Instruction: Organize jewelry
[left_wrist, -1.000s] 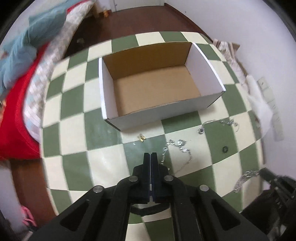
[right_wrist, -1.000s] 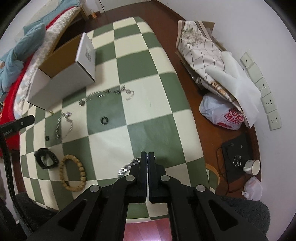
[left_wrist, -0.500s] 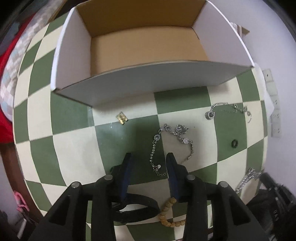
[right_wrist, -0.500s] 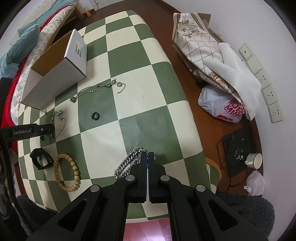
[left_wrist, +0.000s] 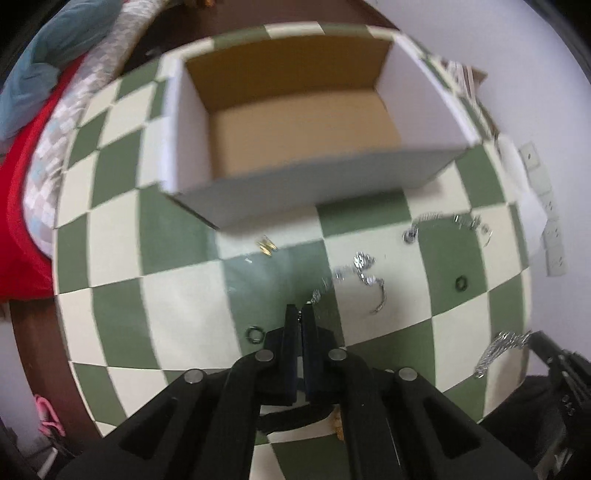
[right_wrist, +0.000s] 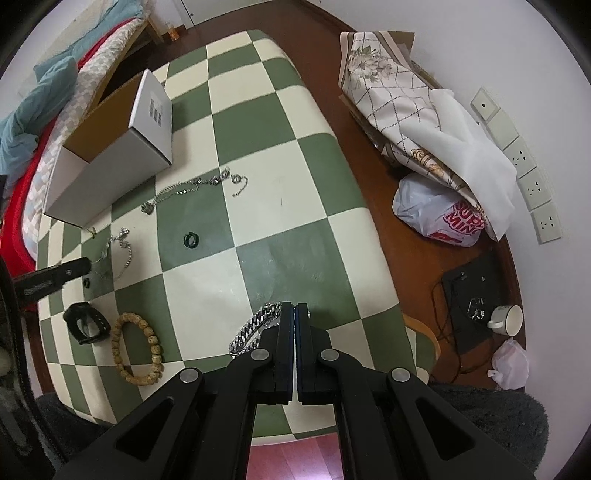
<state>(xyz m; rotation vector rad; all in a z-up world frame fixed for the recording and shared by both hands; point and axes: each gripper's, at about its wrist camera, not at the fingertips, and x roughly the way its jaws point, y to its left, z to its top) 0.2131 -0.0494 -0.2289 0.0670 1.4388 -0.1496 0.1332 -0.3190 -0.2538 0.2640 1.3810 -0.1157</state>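
The left gripper (left_wrist: 300, 308) has its jaws clenched on one end of a thin silver bracelet (left_wrist: 364, 275), whose blurred chain trails away over the checked bench (left_wrist: 177, 295) toward the right edge. A small dark ring (left_wrist: 255, 334) lies just left of those jaws, and a small gold piece (left_wrist: 266, 245) lies farther ahead, close to the front wall of the open white cardboard box (left_wrist: 314, 184), which stands near the far left corner of the bench. A long silver necklace (right_wrist: 192, 190) stretches beside the box, and a green ring (right_wrist: 191, 240) lies apart from it toward the middle.

The right gripper (right_wrist: 295, 308) has its jaws clenched with nothing between them, above the near edge of the bench; a heavy silver chain bracelet (right_wrist: 255, 326) lies just left of them. A wooden bead bracelet (right_wrist: 138, 349) and a black band (right_wrist: 86, 323) rest near the near left corner.
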